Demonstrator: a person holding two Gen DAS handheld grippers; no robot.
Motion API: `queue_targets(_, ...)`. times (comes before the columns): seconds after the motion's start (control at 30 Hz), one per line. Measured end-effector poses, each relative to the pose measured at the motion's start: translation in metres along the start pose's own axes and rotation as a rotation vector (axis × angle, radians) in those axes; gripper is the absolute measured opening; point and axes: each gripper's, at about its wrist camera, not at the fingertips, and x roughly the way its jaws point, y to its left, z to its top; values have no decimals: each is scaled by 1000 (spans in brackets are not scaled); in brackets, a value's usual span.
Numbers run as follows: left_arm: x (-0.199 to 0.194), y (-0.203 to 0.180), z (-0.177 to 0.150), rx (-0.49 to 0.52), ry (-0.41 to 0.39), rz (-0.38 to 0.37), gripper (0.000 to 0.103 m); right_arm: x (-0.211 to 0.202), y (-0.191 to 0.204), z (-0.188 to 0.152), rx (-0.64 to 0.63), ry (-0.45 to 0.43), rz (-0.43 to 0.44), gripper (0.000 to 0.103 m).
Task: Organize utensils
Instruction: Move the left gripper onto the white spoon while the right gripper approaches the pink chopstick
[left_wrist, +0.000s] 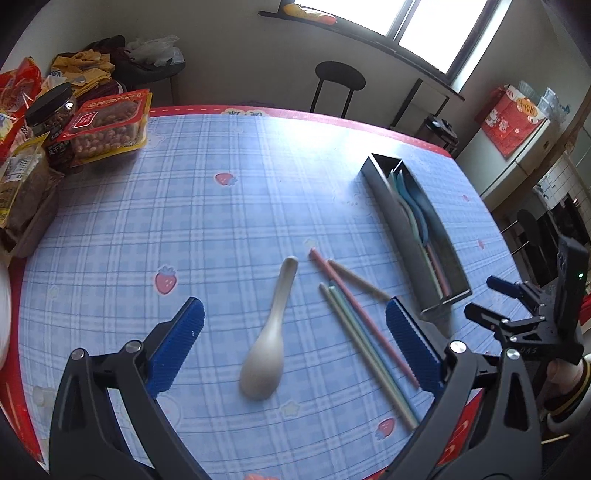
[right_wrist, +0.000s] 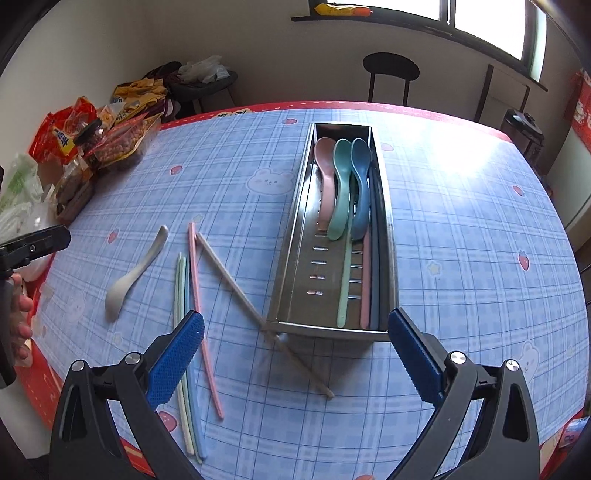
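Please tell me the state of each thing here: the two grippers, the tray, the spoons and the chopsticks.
Left gripper: jaws open, empty.
Right gripper: jaws open, empty.
Metal tray: holds three spoons and some chopsticks.
White spoon: loose on the table.
Pink chopstick: loose on the table.
Beige chopstick: its far part leans against the tray's corner.

On the tabletop (right_wrist: 461, 229) a tray (right_wrist: 295, 236) holds three spoons (right_wrist: 341, 184) side by side. Left of it lie loose chopsticks (right_wrist: 195, 295), one tip (right_wrist: 258, 317) touching the tray's near corner; a lone spoon (right_wrist: 133, 277) lies further left. Food packages (right_wrist: 96, 147) crowd the far left edge.
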Motion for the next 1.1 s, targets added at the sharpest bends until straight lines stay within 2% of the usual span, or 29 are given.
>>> queue_targets(0.07,3,3,-12,26,15,12,97,7,10,-8,-38,39,24,97)
queue_targets(0.17,8,6,-27,68,26,29,97,18,23,-17,-83,84,7,97)
queue_targets(0.27,12,7,-37,120,26,68,97,26,28,-23,-69,121,66,97)
queue_targets(0.37,12,7,-39,139,17,54,97,29,35,-26,-72,128,89,97)
queue_targets(0.5,18,4,-41,177,55,51,97,33,42,-26,-89,138,133,84)
queue_targets(0.73,29,11,-39,159,91,20,97,39,50,-22,-124,147,173,76)
queue_targets(0.97,40,18,-35,137,114,-5,96,47,54,-23,-137,163,171,54)
queue_targets(1.07,42,19,-35,135,115,-1,90,50,57,-22,-151,165,170,42)
queue_targets(1.1,44,19,-35,132,118,-1,84,51,59,-23,-159,165,170,37)
